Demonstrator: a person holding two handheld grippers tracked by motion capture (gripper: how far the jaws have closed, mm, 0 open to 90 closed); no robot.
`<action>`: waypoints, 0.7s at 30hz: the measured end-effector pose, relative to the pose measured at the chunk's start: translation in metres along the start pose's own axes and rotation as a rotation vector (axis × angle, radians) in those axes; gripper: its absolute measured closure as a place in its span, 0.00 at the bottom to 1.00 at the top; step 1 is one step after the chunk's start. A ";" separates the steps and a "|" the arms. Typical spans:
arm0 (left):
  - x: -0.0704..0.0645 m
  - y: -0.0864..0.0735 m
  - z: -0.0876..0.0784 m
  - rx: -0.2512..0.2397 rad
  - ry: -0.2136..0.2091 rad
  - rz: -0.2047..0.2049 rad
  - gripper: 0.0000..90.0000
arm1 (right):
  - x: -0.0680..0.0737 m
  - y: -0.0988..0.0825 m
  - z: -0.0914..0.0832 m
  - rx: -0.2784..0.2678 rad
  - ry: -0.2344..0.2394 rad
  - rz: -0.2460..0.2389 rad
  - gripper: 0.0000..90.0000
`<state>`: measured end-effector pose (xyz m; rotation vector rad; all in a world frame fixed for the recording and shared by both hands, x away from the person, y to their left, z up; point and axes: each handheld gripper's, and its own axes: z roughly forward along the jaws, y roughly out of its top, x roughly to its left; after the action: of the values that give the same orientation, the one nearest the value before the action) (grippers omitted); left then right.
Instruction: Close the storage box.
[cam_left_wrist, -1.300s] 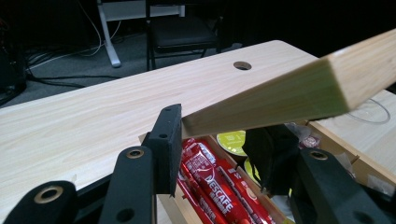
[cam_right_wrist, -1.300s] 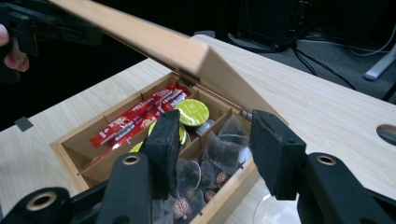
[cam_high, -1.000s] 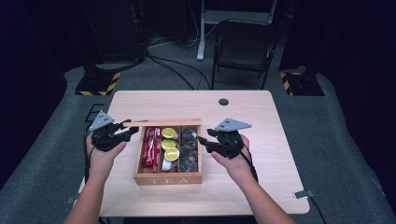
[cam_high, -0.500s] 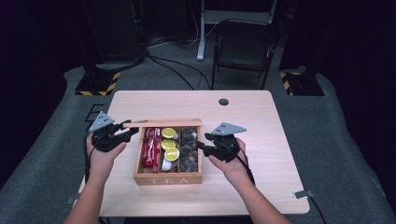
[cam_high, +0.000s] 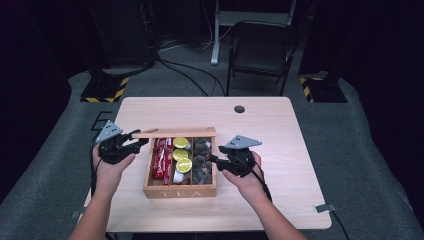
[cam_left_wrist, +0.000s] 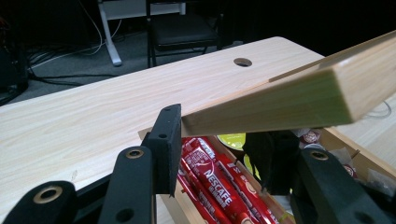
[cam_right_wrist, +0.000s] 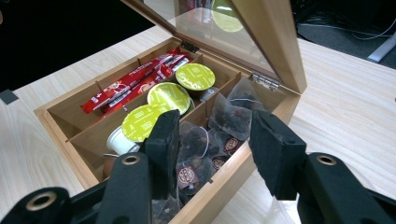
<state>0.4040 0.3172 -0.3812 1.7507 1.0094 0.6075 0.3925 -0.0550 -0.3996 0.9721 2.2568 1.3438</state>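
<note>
A wooden tea box (cam_high: 180, 190) stands mid-table with its glass-paned lid (cam_high: 175, 132) raised. My left gripper (cam_high: 142, 141) is shut on the lid's left corner; in the left gripper view the lid (cam_left_wrist: 289, 98) sits pinched in that gripper (cam_left_wrist: 217, 135). Red Nescafe sticks (cam_right_wrist: 126, 91), yellow-topped capsules (cam_right_wrist: 168, 95) and dark tea bags (cam_right_wrist: 229, 116) fill the box. My right gripper (cam_high: 212, 160) is at the box's right side. In the right gripper view this gripper (cam_right_wrist: 215, 135) is open, one jaw over the tea bags, the other outside the wall.
The light wooden table (cam_high: 280, 130) has a round cable hole (cam_high: 239, 109) near its far edge. A dark chair (cam_high: 260, 55) stands behind the table. A clip (cam_high: 324, 207) sits at the near right edge. Bare tabletop lies on both sides of the box.
My right gripper has edged slightly toward the box. The left gripper and the raised lid have kept still.
</note>
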 end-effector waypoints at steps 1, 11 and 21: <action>0.000 0.000 0.000 0.001 -0.001 0.000 0.63 | 0.000 -0.001 0.001 -0.002 0.000 -0.006 0.59; 0.000 0.000 0.000 0.000 -0.001 -0.004 0.63 | 0.005 -0.010 0.011 0.023 0.005 -0.016 0.59; 0.001 0.001 0.001 -0.005 -0.005 -0.009 0.63 | 0.009 -0.021 0.029 0.057 0.016 -0.020 0.59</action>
<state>0.4056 0.3180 -0.3807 1.7418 1.0114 0.5991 0.3956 -0.0374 -0.4321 0.9577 2.3215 1.2899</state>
